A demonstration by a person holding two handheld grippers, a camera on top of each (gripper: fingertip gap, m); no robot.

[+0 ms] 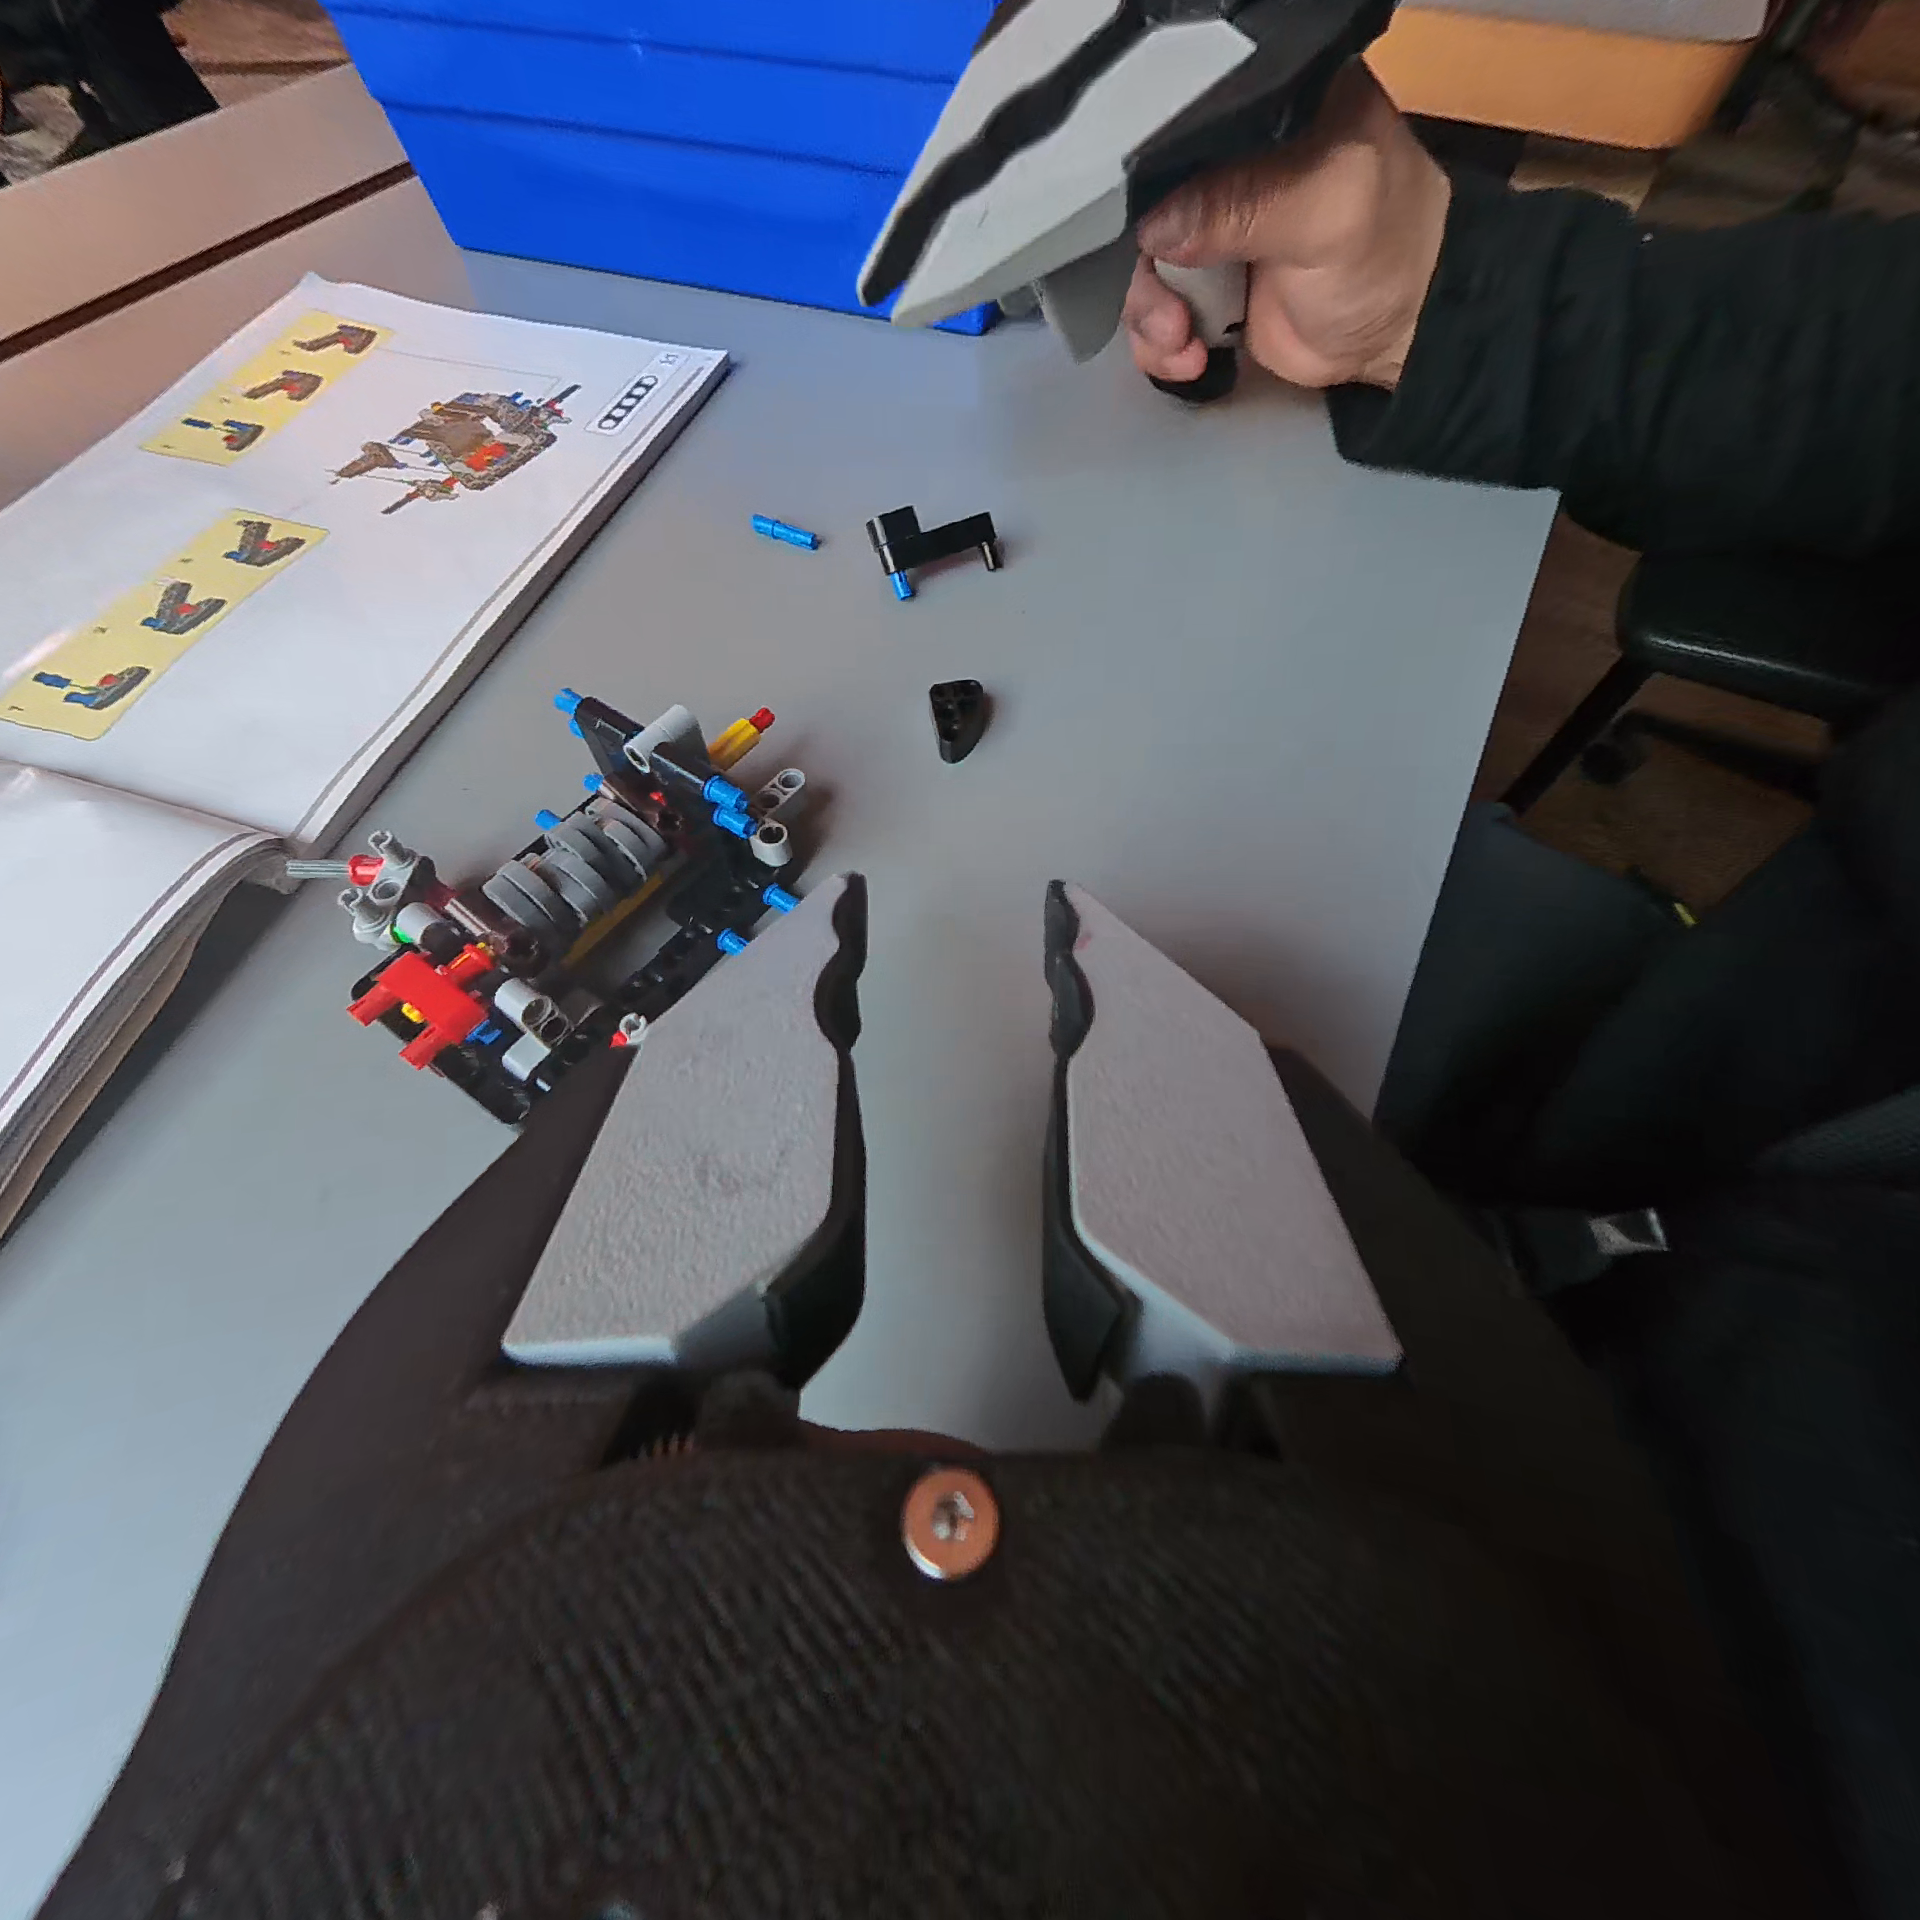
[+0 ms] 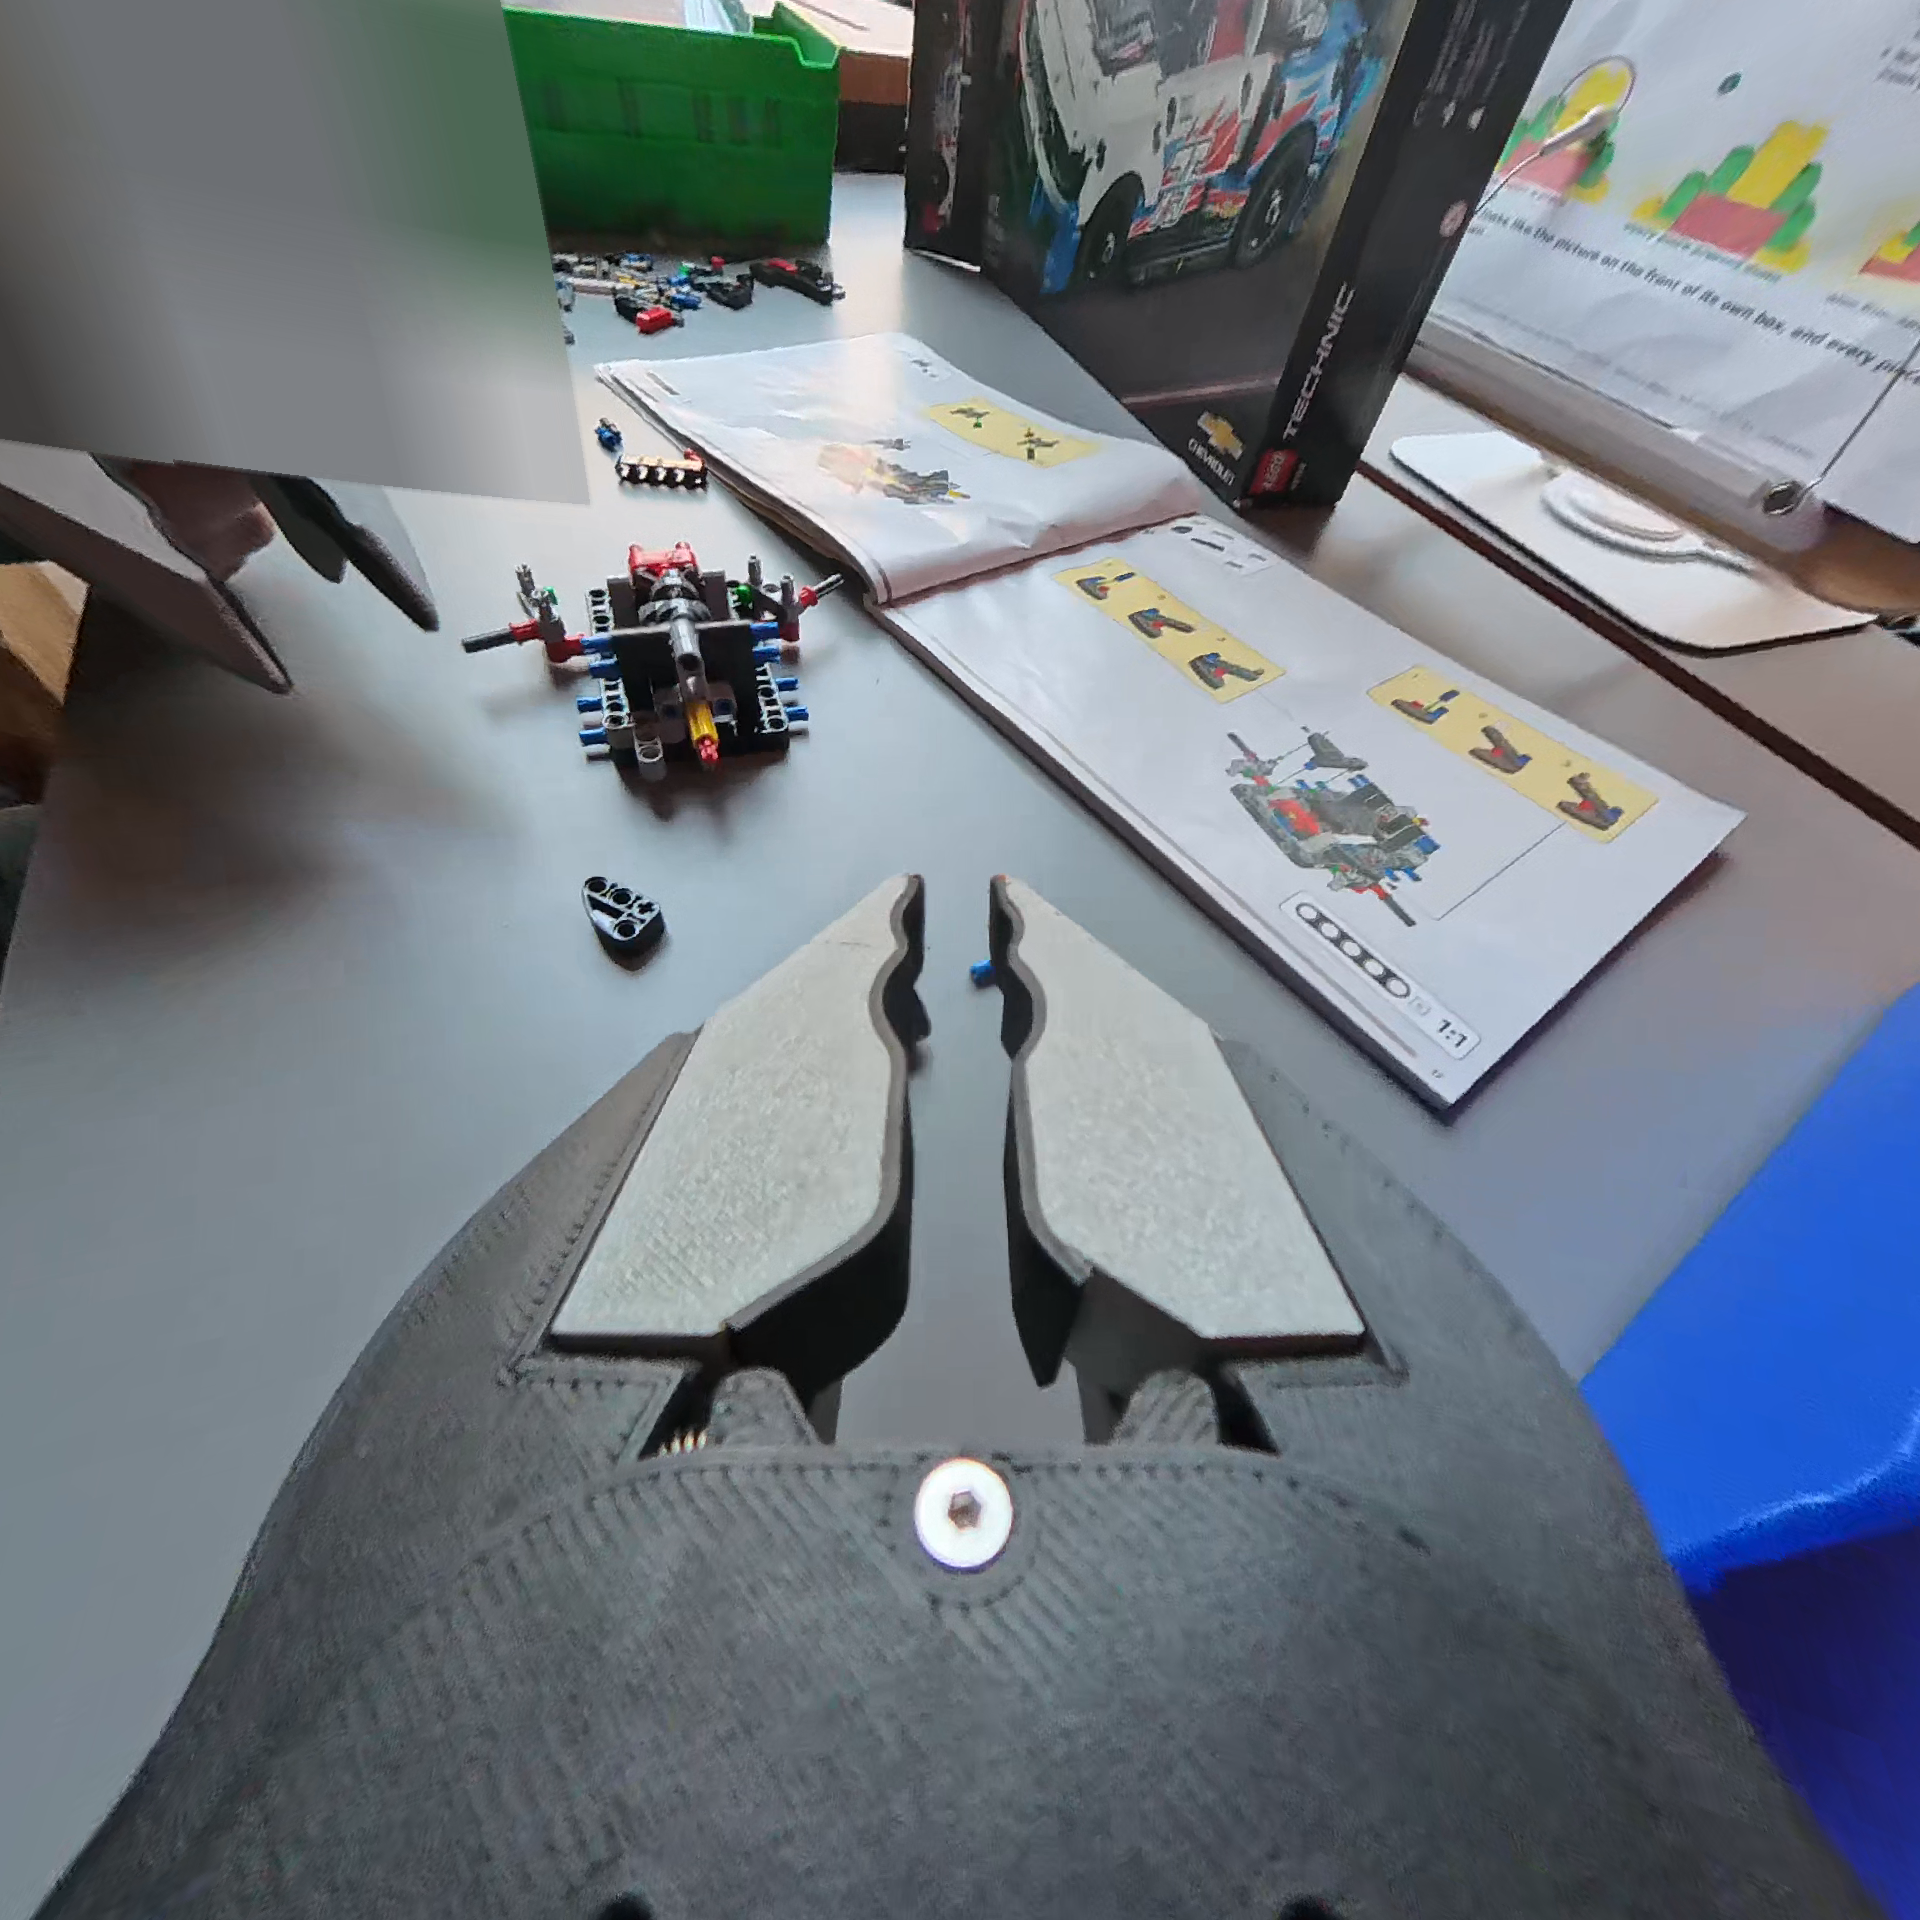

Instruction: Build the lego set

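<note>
The partly built lego chassis (image 1: 582,894) of black, grey, red and blue parts sits on the grey table, just left of my left gripper (image 1: 954,894), which is open and empty above the table. Ahead lie a black triangular piece (image 1: 958,717), a black L-shaped piece with a blue pin (image 1: 930,540) and a loose blue pin (image 1: 784,530). My right gripper (image 1: 883,291), held by a hand, hovers above them. In the right wrist view the right gripper (image 2: 956,888) has a narrow gap and holds nothing. A blue pin (image 2: 982,971) shows through the gap. The chassis (image 2: 686,665) and triangular piece (image 2: 623,914) lie beyond.
The open instruction booklet (image 1: 312,520) lies left of the chassis. A blue bin (image 1: 675,135) stands at the far edge. The lego box (image 2: 1195,208), a green bin (image 2: 686,135), loose pieces (image 2: 686,281) and a small black beam (image 2: 660,470) lie farther off. The table edge (image 1: 1455,831) borders a chair. My hands' fingertips stand some 15 centimetres from each other. The black triangular piece (image 1: 958,717) is about 9 centimetres from my left fingertips. Look for it in the right wrist view (image 2: 614,914) too.
</note>
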